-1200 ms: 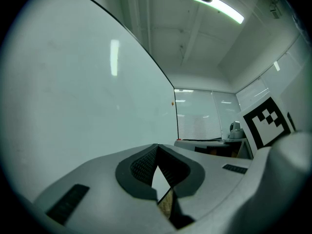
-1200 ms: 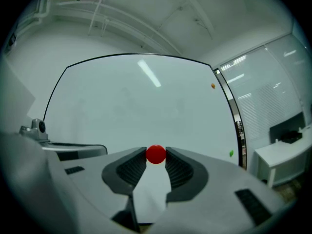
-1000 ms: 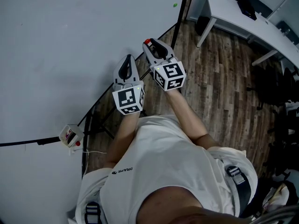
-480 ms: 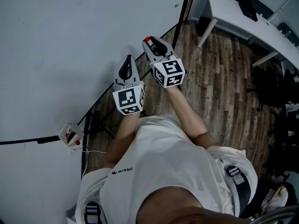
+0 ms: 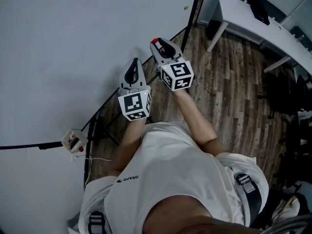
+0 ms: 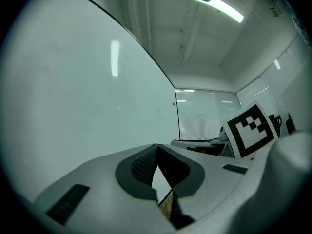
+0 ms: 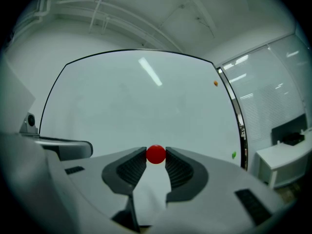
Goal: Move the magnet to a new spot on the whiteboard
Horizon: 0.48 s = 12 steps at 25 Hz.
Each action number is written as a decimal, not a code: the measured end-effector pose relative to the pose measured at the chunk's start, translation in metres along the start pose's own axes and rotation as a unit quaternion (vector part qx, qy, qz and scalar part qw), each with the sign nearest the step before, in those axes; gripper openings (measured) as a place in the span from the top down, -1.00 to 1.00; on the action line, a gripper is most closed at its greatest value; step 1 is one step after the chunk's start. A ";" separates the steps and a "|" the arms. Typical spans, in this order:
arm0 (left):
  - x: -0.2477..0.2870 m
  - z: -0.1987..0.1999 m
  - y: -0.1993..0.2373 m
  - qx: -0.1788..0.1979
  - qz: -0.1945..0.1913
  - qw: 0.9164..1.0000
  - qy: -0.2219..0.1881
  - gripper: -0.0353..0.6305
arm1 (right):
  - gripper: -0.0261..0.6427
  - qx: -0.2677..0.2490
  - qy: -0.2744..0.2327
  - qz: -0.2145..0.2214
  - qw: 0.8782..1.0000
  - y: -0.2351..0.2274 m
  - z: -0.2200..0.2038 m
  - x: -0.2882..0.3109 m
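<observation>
Little has shifted since the earlier frames: both grippers keep almost the same place in the head view, the right one only marginally higher. Red magnet [image 7: 156, 154] is clamped between the tips of the right gripper [image 7: 156, 156], seen against the whiteboard [image 7: 136, 106]; in the head view it lies beside the board's dark lower edge, and contact with the board cannot be told. Left gripper [image 6: 157, 149], just beside the right, has its jaws pressed together with nothing between them. Farther along the board are a green magnet [image 7: 234, 155] near its right edge and an orange one [image 7: 215, 83] higher up. Beyond stand a wooden floor [image 5: 229, 96] and a white desk [image 5: 253, 23].
</observation>
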<state>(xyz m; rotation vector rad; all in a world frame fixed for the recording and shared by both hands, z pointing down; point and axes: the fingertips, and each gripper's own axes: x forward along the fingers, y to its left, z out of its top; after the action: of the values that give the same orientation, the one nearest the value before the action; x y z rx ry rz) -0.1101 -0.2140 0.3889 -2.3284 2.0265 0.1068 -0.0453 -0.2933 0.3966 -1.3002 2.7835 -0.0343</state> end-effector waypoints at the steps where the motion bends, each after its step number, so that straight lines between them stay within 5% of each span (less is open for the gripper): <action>1: 0.000 0.000 0.000 0.000 0.000 1.000 0.000 0.89 | 0.54 0.000 0.000 0.000 1.000 0.000 0.000 0.001; 12: 0.001 0.001 0.003 -0.001 0.000 1.000 -0.002 0.89 | 0.54 -0.003 0.005 0.001 1.000 -0.005 -0.001 0.013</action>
<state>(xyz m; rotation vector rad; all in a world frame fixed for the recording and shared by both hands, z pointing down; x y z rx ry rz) -0.1128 -0.2149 0.3875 -2.3273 2.0253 0.1118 -0.0502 -0.3066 0.3969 -1.3023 2.7948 -0.0307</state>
